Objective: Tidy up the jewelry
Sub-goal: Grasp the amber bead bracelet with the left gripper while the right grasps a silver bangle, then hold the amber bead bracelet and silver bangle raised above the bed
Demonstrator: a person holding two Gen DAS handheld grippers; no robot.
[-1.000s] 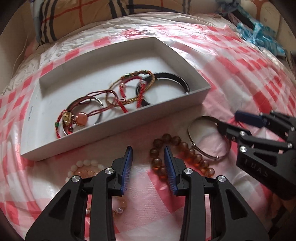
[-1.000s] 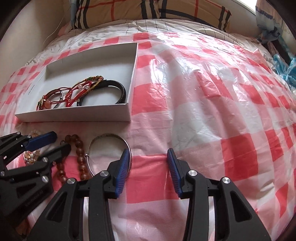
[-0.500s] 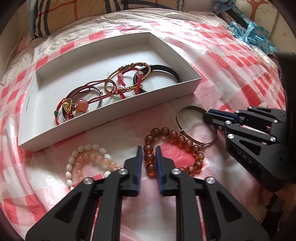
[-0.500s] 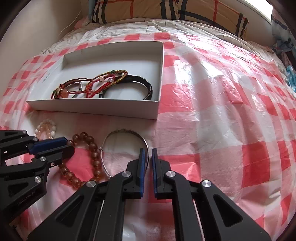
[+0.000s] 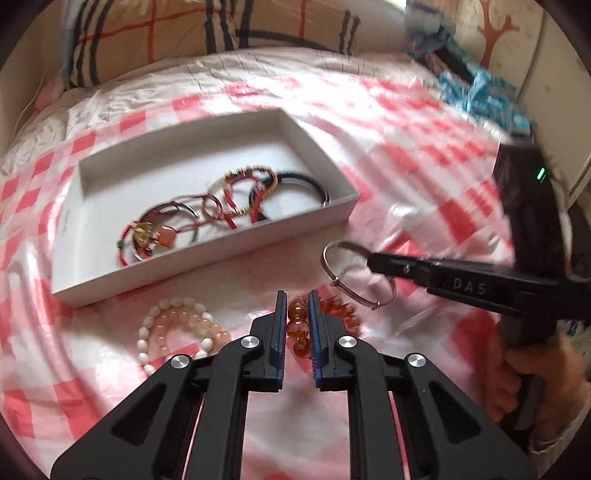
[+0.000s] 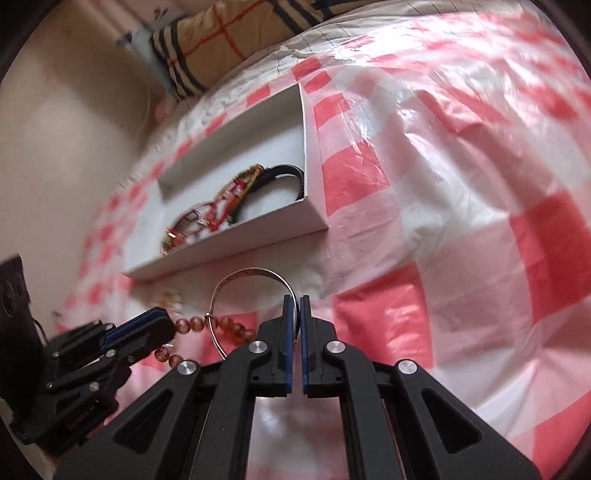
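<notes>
A white box (image 5: 92, 280) holds several bracelets (image 5: 236, 199) on the red-checked cover; it also shows in the right wrist view (image 6: 229, 243). My left gripper (image 5: 297, 306) is shut on the amber bead bracelet (image 5: 297, 326), which also shows in the right wrist view (image 6: 192, 325). My right gripper (image 6: 296, 306) is shut on the silver bangle (image 6: 251, 275) and holds it lifted off the cover; the bangle shows in the left wrist view (image 5: 343, 273) too, right of the beads. A pale pink bead bracelet (image 5: 177, 328) lies left of my left gripper.
The plastic cover (image 6: 443, 221) is wrinkled and spreads wide to the right. A plaid pillow (image 5: 207, 33) lies behind the box. Blue fabric (image 5: 476, 92) sits at the far right edge. A wall (image 6: 55, 147) stands to the left.
Both grippers have lifted and tilted. The silver bangle has come up off the cover in my right gripper. My left gripper stays closed on the amber beads.
</notes>
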